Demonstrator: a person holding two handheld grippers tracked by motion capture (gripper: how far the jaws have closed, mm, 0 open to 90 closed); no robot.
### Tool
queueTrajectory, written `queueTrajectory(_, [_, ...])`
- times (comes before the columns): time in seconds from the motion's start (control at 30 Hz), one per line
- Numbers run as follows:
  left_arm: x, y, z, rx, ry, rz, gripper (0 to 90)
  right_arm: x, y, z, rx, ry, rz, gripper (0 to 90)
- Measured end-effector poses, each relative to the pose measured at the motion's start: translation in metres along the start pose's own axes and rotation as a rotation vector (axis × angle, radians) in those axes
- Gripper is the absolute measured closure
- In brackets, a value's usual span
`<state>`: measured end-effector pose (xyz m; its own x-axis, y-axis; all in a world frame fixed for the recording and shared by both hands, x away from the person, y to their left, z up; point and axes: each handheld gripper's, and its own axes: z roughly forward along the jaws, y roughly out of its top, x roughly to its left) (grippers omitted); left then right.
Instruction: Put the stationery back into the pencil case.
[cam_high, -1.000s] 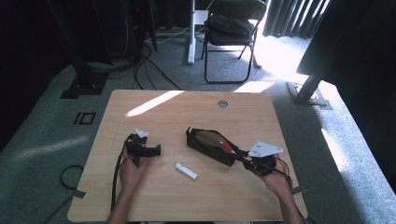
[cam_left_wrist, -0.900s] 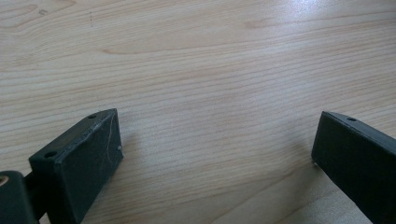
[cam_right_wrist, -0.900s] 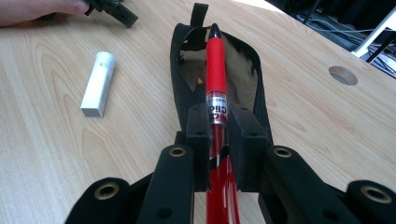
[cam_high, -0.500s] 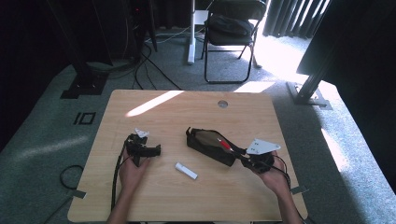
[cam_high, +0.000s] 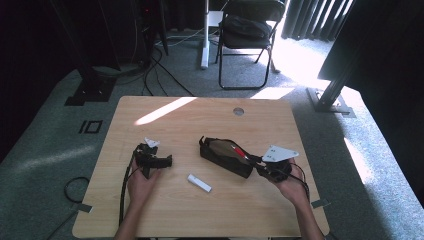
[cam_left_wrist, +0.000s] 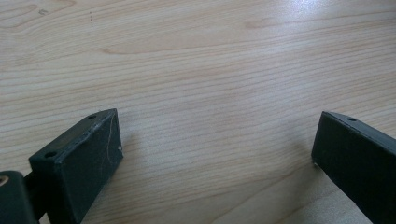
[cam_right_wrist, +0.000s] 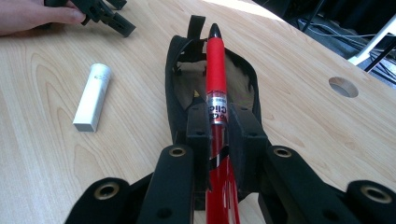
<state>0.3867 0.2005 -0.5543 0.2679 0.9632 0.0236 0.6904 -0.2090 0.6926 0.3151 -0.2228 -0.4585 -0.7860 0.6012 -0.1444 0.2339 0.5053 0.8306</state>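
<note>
Right gripper (cam_right_wrist: 215, 126): jaws clenched on a red pen (cam_right_wrist: 216, 70), gripping it at the labelled band just behind the red barrel. The pen points away from the gripper, its black tip over the far end of an open black pencil case (cam_right_wrist: 177, 88) that lies on the bench (cam_right_wrist: 303, 121). In the high view the same gripper (cam_high: 260, 162) sits at the near right end of the case (cam_high: 222, 155), with the pen (cam_high: 238, 151) showing as a short red streak above the case's opening. The right hand (cam_high: 290, 185) holds the gripper from the near right edge of the bench.

Left gripper (cam_high: 165, 161): jaws released and standing wide apart, nothing between them; its own view shows bare wood grain of the bench (cam_left_wrist: 210, 70) between the two black pads. The left hand (cam_high: 142, 182) rests on the bench behind it, well apart from the case.

A small white rectangular stick (cam_high: 199, 183), possibly an eraser or glue stick, lies flat on the bench between the two grippers, just beside the case's near side but not touching it.
</note>
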Motion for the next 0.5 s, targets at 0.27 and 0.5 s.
queueTrajectory(0.27, [0.0,0.0,0.0,0.0,0.0,0.0,2.0,-0.0022,0.0008,0.0031,-0.001,-0.003,0.007,79.7])
queueTrajectory(0.5, [0.0,0.0,0.0,0.0,0.0,0.0,2.0,-0.0038,0.0022,0.0055,-0.004,-0.001,0.012,79.7])
